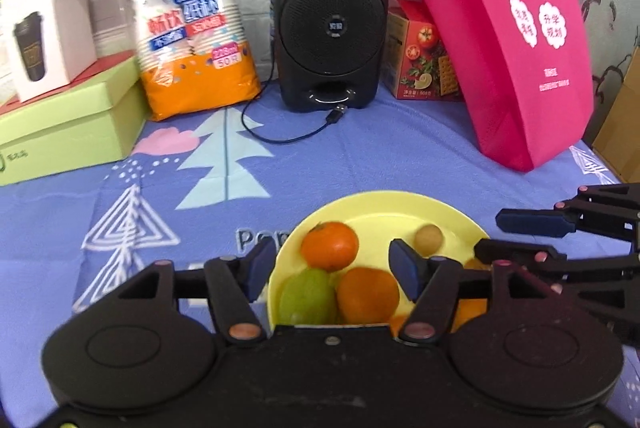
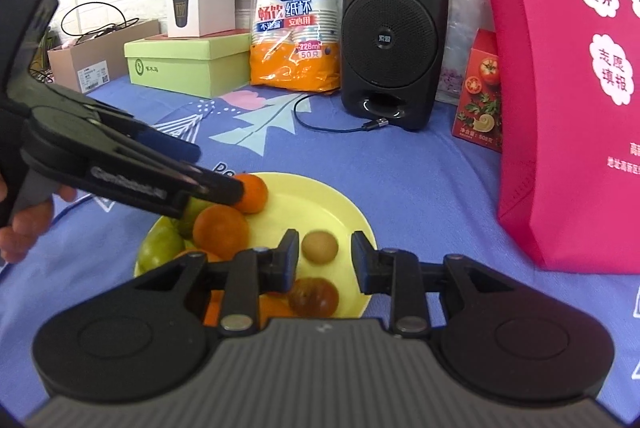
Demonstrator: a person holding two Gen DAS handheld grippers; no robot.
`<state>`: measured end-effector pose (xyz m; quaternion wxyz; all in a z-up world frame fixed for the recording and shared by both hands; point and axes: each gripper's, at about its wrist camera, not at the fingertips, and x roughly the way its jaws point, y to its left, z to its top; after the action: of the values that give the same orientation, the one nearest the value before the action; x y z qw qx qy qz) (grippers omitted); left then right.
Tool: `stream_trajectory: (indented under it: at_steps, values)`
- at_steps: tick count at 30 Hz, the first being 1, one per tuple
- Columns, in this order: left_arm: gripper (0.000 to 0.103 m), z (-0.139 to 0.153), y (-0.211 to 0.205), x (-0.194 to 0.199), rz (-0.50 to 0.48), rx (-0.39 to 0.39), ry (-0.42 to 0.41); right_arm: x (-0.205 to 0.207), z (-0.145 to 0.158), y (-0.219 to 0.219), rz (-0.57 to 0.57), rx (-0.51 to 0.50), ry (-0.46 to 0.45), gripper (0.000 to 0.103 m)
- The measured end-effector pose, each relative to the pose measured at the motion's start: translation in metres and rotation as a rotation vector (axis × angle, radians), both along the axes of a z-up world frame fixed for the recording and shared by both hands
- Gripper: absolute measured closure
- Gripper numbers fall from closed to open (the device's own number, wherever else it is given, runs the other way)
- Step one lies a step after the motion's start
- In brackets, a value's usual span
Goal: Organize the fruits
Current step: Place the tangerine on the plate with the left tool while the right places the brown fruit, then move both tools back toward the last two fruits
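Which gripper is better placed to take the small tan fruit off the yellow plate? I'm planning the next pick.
Probably the right gripper: it is open, and the small tan fruit sits between its fingertips. The left gripper, also open, frames the tangerine on the yellow plate, with the tan fruit outside its fingers.

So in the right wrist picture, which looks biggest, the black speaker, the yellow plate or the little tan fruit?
1. Black speaker, though it stands farther back.
2. Round yellow plate, nearly as broad, so that order is unsure.
3. Small round tan fruit, clearly smallest.
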<state>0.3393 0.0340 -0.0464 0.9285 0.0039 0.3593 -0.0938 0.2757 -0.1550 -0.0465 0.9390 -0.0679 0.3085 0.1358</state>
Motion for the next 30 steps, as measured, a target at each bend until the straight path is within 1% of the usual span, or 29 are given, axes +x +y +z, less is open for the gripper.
stream_trajectory:
  at_steps: [8,12,15,18,22,24,29,30]
  values:
    - [0.038,-0.001,0.018,-0.063,0.026,-0.005,-0.016,-0.041,0.002,0.006,0.026,-0.006,-0.006,0.072]
    - [0.038,-0.007,0.02,-0.095,0.022,-0.013,-0.011,-0.062,-0.002,0.013,0.052,-0.01,0.009,0.07]
    - [0.038,-0.014,0.019,-0.113,0.022,-0.015,-0.007,-0.075,-0.009,0.02,0.077,-0.018,0.031,0.066]
    - [0.038,-0.022,0.017,-0.129,0.017,-0.019,-0.001,-0.086,-0.018,0.027,0.102,-0.018,0.061,0.066]
    - [0.038,-0.031,0.01,-0.144,-0.008,-0.019,0.008,-0.096,-0.03,0.038,0.136,-0.024,0.092,0.065]
    - [0.038,-0.035,0.006,-0.148,-0.025,-0.022,0.018,-0.099,-0.034,0.041,0.142,-0.028,0.101,0.062]
    - [0.038,-0.045,-0.008,-0.146,-0.05,-0.012,0.037,-0.098,-0.038,0.042,0.137,-0.025,0.113,0.062]
    - [0.039,-0.047,-0.009,-0.144,-0.046,-0.006,0.042,-0.098,-0.038,0.041,0.135,-0.024,0.114,0.062]
